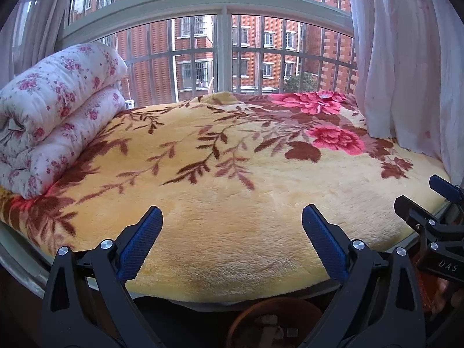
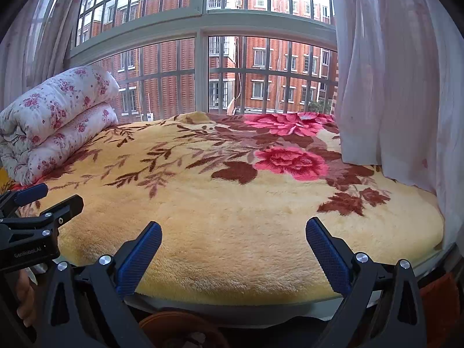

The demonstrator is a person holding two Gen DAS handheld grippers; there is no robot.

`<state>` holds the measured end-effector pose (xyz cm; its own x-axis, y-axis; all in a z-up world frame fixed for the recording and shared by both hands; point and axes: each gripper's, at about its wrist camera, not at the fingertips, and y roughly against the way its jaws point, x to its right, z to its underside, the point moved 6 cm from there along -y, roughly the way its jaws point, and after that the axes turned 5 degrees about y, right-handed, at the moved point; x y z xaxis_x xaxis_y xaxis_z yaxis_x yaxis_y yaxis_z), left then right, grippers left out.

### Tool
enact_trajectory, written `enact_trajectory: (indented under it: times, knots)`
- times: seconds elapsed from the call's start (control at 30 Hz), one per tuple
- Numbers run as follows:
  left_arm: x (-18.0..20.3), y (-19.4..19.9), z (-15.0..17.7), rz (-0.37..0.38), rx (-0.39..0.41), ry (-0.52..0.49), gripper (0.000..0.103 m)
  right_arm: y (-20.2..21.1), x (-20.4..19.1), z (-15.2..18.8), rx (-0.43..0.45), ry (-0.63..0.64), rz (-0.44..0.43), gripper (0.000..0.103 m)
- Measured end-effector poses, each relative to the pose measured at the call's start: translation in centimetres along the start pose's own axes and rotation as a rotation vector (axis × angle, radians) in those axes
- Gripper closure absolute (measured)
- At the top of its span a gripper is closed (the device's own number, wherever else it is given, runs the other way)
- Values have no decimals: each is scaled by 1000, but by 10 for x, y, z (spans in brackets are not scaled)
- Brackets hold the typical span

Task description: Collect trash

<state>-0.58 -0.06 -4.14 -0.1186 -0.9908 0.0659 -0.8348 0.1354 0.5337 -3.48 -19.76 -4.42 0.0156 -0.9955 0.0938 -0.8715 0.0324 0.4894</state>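
1. The left tool [image 1: 232, 217], black with blue ribbed pads, is spread wide and empty above the near edge of the plush yellow blanket with red roses [image 1: 232, 179].
2. The right tool [image 2: 233, 229] is likewise wide open, holding nothing.
3. A round brown bin [image 1: 275, 319] with pale scraps inside sits below the bed edge.
4. A rolled floral white quilt [image 1: 55, 113] lies at left.

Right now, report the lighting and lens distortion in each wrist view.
Left wrist view: daylight through the window, its frame bowed by the fisheye, black vignette in the corners; blanket evenly lit, sharp. Right wrist view: same daylight and bowing; the sheer curtain glows pale.
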Motion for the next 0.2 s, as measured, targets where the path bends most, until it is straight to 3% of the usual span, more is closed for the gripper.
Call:
enact_trajectory:
  times: [0.2]
  knots:
    - [-1, -3, 2, 30, -21, 11, 9, 1, 0, 0, 5, 4, 7, 5]
